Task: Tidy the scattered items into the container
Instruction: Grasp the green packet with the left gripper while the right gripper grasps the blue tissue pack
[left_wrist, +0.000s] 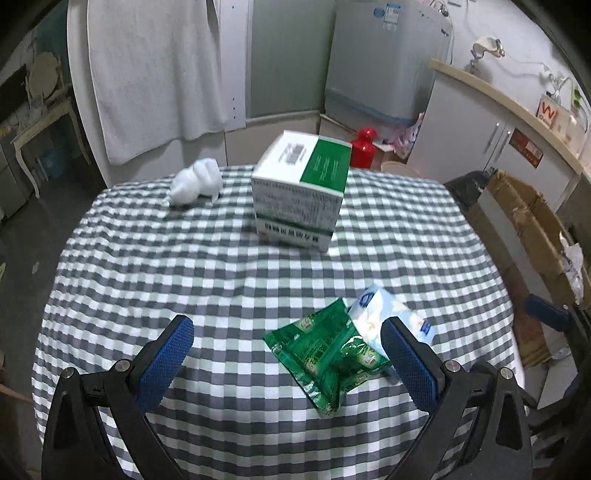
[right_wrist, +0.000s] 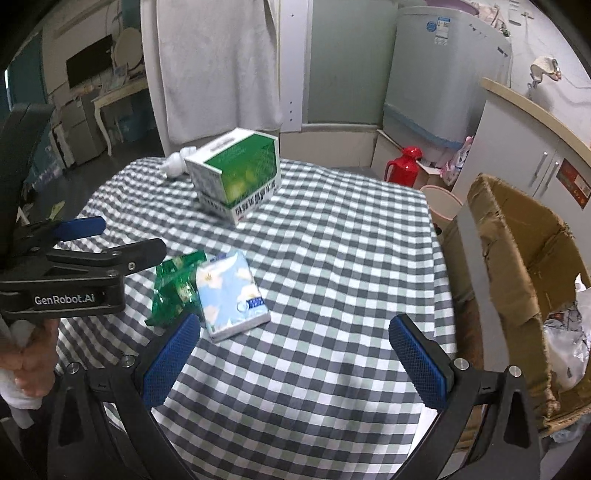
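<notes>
Table (left_wrist: 207, 266), round, checked cloth, bearing four loose items. Cardboard carton (right_wrist: 517, 258), open, beside table on right side; judged the container, some crumpled waste already inside. Green-and-white box (left_wrist: 301, 188), far centre. White crumpled wad (left_wrist: 195, 181), far left. Green foil packet (left_wrist: 325, 354) and blue tissue pack (right_wrist: 231, 295), touching, near edge. Left gripper (left_wrist: 288, 358): wide open, empty, low over packet. Right gripper (right_wrist: 295, 365): wide open, empty, just beside tissue pack. Step judged: first pickup. Next: lower, close on packet, carry to carton.
</notes>
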